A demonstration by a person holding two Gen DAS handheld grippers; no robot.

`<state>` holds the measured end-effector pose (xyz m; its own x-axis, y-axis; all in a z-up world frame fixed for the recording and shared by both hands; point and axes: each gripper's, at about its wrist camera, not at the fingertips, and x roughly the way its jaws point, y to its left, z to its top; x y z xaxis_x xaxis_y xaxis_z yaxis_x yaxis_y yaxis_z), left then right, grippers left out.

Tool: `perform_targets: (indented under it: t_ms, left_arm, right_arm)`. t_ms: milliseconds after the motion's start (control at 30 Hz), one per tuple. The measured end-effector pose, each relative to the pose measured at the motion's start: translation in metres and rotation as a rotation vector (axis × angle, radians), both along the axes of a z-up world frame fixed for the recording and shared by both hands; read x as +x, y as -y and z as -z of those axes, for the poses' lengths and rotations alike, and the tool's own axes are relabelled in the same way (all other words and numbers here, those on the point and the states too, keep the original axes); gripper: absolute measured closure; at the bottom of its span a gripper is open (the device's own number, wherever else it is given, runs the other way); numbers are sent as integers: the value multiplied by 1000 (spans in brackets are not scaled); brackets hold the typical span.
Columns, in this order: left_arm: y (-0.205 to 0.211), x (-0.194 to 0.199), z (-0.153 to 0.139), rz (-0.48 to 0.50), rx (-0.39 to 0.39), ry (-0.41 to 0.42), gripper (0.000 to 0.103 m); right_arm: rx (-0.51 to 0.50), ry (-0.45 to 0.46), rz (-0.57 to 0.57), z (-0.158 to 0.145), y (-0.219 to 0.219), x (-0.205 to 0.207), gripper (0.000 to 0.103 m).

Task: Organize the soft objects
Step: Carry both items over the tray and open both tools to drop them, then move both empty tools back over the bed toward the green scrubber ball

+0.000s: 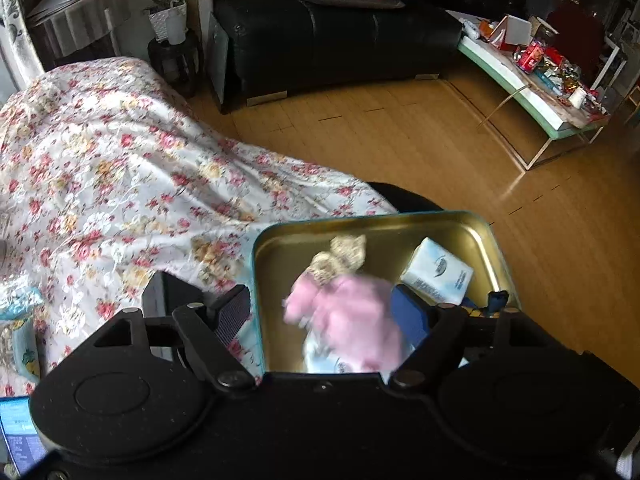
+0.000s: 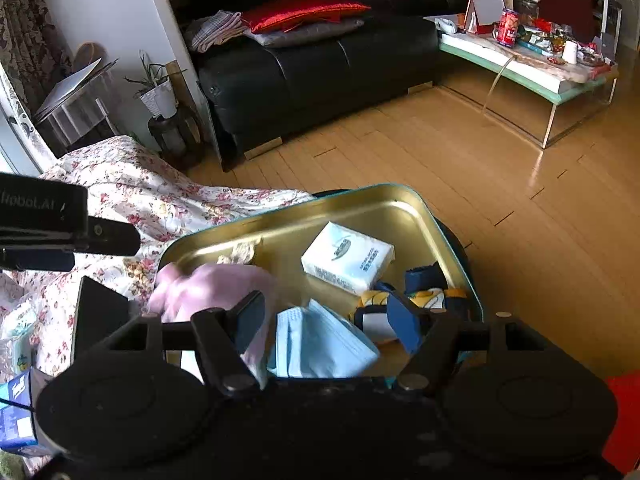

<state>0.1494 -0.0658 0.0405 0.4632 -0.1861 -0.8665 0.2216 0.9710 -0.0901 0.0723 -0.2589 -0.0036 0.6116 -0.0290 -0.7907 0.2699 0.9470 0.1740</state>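
A gold tin tray with a teal rim (image 1: 360,216) (image 2: 360,192) lies at the edge of a floral cloth. In it are a white tissue pack (image 1: 438,272) (image 2: 348,258), a light blue pack of face masks (image 2: 320,340), a navy and yellow patterned cloth (image 2: 432,296), and a motion-blurred pink soft doll (image 1: 352,316) (image 2: 212,284) with curly beige hair. My left gripper (image 1: 320,316) is open above the tray with the doll between its fingers, the left pad clear of it. My right gripper (image 2: 326,322) is open over the mask pack, pads apart from it.
The floral cloth (image 1: 120,160) covers the surface to the left. Wood floor (image 1: 400,140) lies beyond the tray, with a black sofa (image 1: 320,40) and a cluttered low table (image 1: 540,92) behind. Blue packets (image 2: 16,412) lie at the lower left. A potted plant (image 2: 158,94) stands by the wall.
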Motion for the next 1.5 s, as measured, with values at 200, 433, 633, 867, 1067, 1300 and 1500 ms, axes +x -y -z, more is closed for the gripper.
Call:
perform_targets:
  t_ms: [200,433,633,867,1067,1300,1500]
  left_arm:
    - [-29,-12,1,-84,17,-14,28]
    - [-86,-43,-8,-206,66,36,27]
    - [-148,-67,-21,-322,122,89,26]
    - [-226,-95,-37,-482,209,164,19]
    - [-283,-102,-33,-582,254,165,18]
    - [-326,-110,-12,-603,282,160,18]
    - [-360,-125,-10,-672,221,204,18]
  right_arm:
    - [6,-19,-22,1,-10,-10,34]
    - [20,-37,-80,-1,-33,-28,31]
    - [15,-38,-169,-8,-70,-41,30]
    - [5,-25,-330,-17,-130,-53,29]
    - [-3,-34,-478,-21,-191,-64,28]
    - [-17,-59,-623,-17,-255,-74,26]
    - [-42,-80,-704,-16,-302,-73,26]
